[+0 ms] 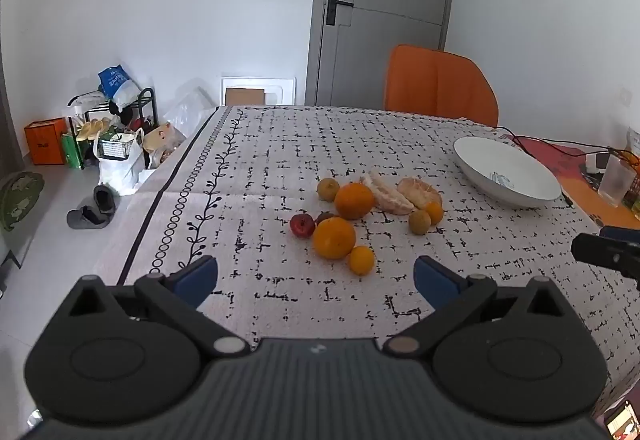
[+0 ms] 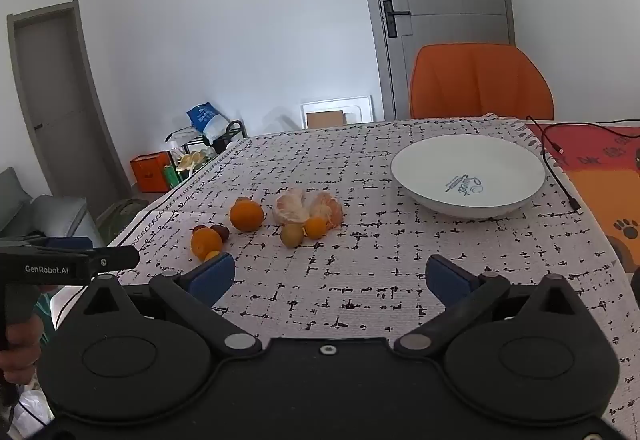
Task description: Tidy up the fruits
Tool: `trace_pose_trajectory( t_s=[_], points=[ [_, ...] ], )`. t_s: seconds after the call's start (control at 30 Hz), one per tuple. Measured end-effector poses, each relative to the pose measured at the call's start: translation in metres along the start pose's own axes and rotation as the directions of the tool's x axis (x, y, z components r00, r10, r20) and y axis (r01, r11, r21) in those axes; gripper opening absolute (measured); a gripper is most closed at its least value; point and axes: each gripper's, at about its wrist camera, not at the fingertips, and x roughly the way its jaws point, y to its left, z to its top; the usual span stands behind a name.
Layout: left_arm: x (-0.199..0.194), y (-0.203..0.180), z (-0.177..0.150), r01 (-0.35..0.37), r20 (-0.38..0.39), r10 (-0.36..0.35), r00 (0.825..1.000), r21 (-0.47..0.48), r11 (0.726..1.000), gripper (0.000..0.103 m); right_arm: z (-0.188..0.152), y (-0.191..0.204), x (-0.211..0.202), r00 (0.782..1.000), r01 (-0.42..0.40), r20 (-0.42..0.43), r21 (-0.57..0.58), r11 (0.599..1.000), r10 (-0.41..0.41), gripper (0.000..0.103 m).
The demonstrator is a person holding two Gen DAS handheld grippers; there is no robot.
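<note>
Currently both claws, left claw [image 1: 316,278] and right claw [image 2: 330,278], stand fully spread and empty above the desk [image 1: 280,144]. Loose fruits [image 1: 354,200] cluster mid-desk, near the bowl [image 2: 468,176]. Oranges are firm, rollable; grip across the widest part. Peeled segments [image 2: 290,210] look soft; squeeze lightly.

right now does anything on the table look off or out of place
Yes: two peeled citrus pieces lie bare on the tablecloth among whole oranges and small fruits, all heaped loose. The white plate beside them holds no fruit. A black cable trails along the plate's far side.
</note>
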Motion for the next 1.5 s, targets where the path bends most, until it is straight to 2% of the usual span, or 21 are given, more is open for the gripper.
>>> trace_pose_trajectory(
  t_s=[0.1,0.13,0.37,1.5],
  points=[
    [0.000,0.001,0.000,0.001,-0.002,-0.001,1.000,0.009,1.000,0.103,0.001,0.009,0.000,1.000,0.003,0.000,0.000,1.000,-0.003,0.103],
    [0.000,0.001,0.000,0.002,-0.001,-0.002,1.000,0.011,1.000,0.103,0.001,0.006,0.000,1.000,-0.016,0.002,0.025,1.000,0.016,0.103],
    [0.005,0.001,-0.004,-0.009,-0.011,0.009,1.000,0.008,1.000,0.103,0.000,-0.003,-0.001,1.000,-0.027,0.002,0.014,1.000,0.027,0.103],
    [0.004,0.003,-0.003,-0.017,-0.008,0.017,1.000,0.008,1.000,0.103,-0.001,0.001,0.000,0.999,-0.031,-0.015,0.001,1.000,0.031,0.103]
  ],
)
